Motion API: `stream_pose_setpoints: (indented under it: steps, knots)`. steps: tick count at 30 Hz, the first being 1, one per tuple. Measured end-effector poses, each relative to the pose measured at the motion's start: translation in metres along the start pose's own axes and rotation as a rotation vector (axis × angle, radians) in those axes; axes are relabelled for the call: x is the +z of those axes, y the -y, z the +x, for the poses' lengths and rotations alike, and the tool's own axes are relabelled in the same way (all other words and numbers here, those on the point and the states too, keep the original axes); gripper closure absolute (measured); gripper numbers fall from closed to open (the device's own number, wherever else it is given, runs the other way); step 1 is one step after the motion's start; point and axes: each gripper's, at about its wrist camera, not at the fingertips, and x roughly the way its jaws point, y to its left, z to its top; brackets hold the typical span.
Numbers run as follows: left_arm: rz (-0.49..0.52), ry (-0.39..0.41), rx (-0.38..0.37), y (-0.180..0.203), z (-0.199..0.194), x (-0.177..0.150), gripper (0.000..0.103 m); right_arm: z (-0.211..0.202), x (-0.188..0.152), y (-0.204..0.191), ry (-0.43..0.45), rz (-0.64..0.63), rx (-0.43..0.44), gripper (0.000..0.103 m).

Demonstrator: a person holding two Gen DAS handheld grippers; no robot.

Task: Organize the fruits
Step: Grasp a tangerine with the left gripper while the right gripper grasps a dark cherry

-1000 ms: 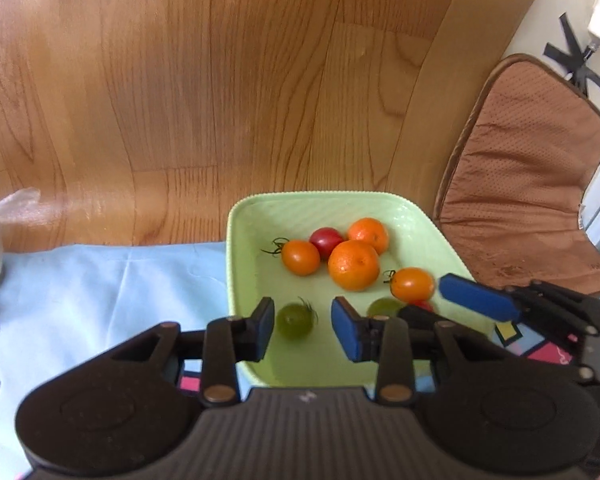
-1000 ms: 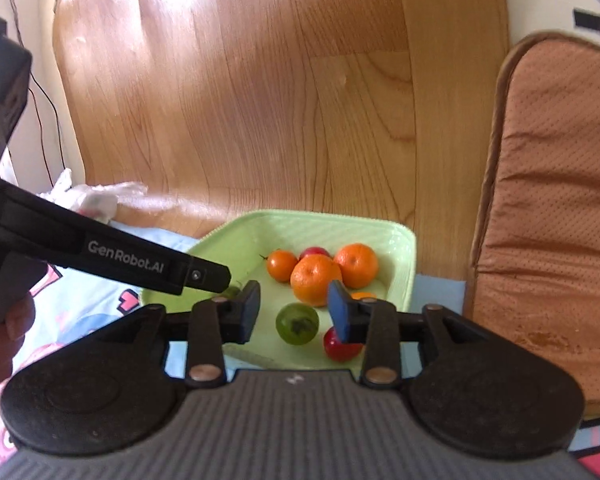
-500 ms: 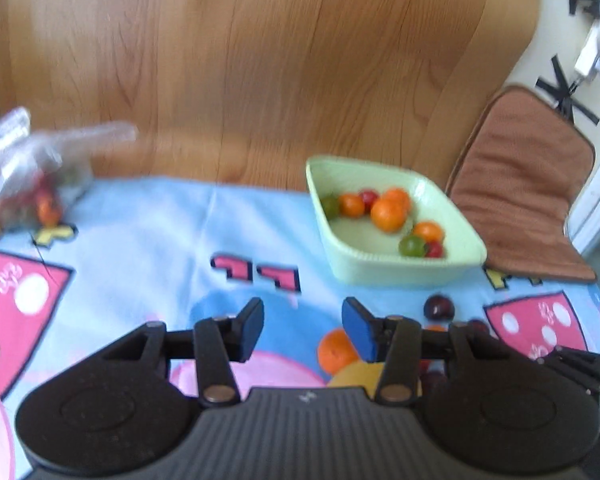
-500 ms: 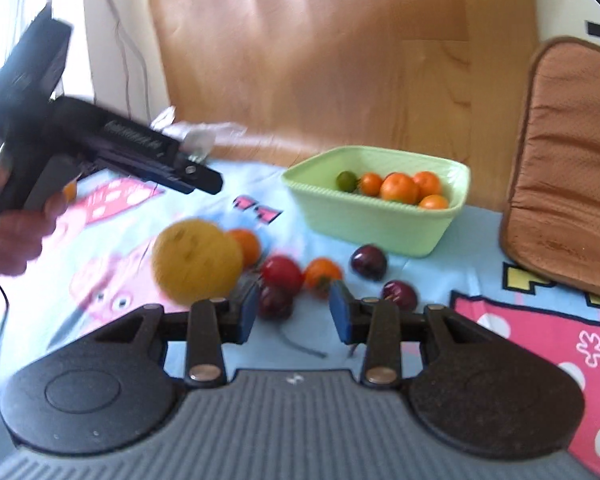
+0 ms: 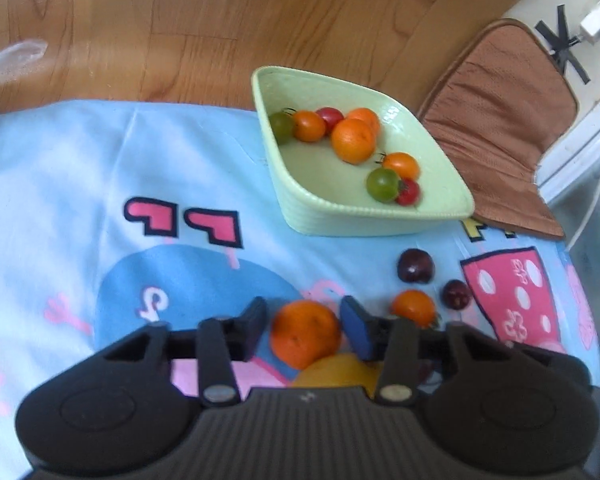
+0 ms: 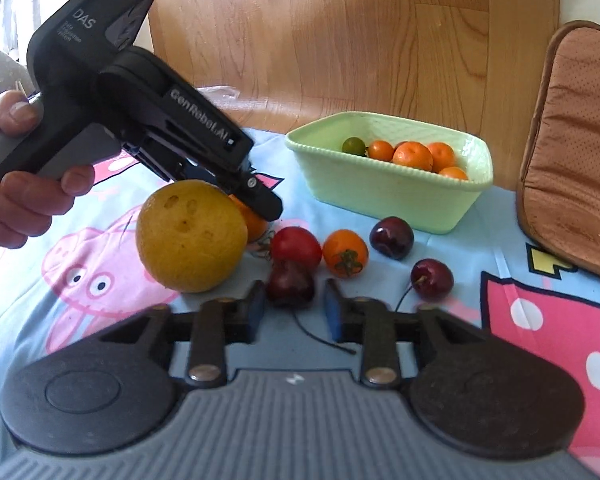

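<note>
- Along the far edge of the table [image 5: 60, 184], covered by a blue cartoon cloth, the cloth ends against a wooden board; the left stretch of cloth lies bare.
- At the far right a green dish [image 5: 364, 220] holds oranges and small tomatoes, with a brown cushion [image 5: 500, 120] just beside it.
- Between the dish and the grippers the loose fruit crowds together: a large yellow fruit [image 6: 191, 236], a red tomato [image 6: 295, 246], an orange tomato [image 6: 345, 253] and two dark cherries.
- The left gripper [image 5: 303, 330] has an orange [image 5: 305, 334] between its jaws, which have just been closing; slight gaps show, so no grip yet.
- The right gripper [image 6: 294, 310] straddles a dark plum [image 6: 290, 285], jaws just closing, narrowly apart and not touching it.
- A hand [image 6: 16, 184] holds the left gripper's handle, its nose above the yellow fruit.
</note>
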Motion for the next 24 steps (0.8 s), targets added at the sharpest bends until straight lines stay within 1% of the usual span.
stream_pose_setpoints:
  steps: [2,4,8,10,13,16,18,22,24]
  knots:
    - [-0.006,0.009,0.013,-0.002,-0.004,-0.003,0.067,0.002,-0.001,0.001,0.004,0.007,-0.005,0.074]
    - [-0.012,0.045,0.062,-0.006,-0.012,-0.003,0.067,-0.002,-0.002,0.001,0.018,0.023,-0.019,0.074]
    - [-0.114,0.126,0.114,-0.037,-0.042,-0.008,0.067,-0.01,-0.008,0.004,0.018,0.052,-0.028,0.074]
    - [-0.157,0.15,0.127,-0.049,-0.059,-0.019,0.067,-0.019,-0.014,0.0,0.016,0.056,-0.021,0.074]
    - [-0.187,0.183,0.113,-0.054,-0.081,-0.051,0.067,-0.035,-0.025,-0.005,0.023,0.058,-0.017,0.074]
    - [-0.167,0.219,0.07,-0.038,-0.097,-0.087,0.067,-0.053,-0.036,-0.011,0.039,0.076,-0.014,0.074]
    - [-0.128,0.232,0.045,-0.019,-0.099,-0.109,0.067,-0.064,-0.044,-0.017,0.046,0.084,-0.007,0.074]
    - [-0.036,0.222,0.026,0.025,-0.079,-0.141,0.067,-0.077,-0.055,-0.033,0.034,0.06,-0.011,0.074]
    - [0.002,0.227,0.034,0.041,-0.074,-0.152,0.067,-0.085,-0.06,-0.041,0.037,0.041,-0.015,0.073]
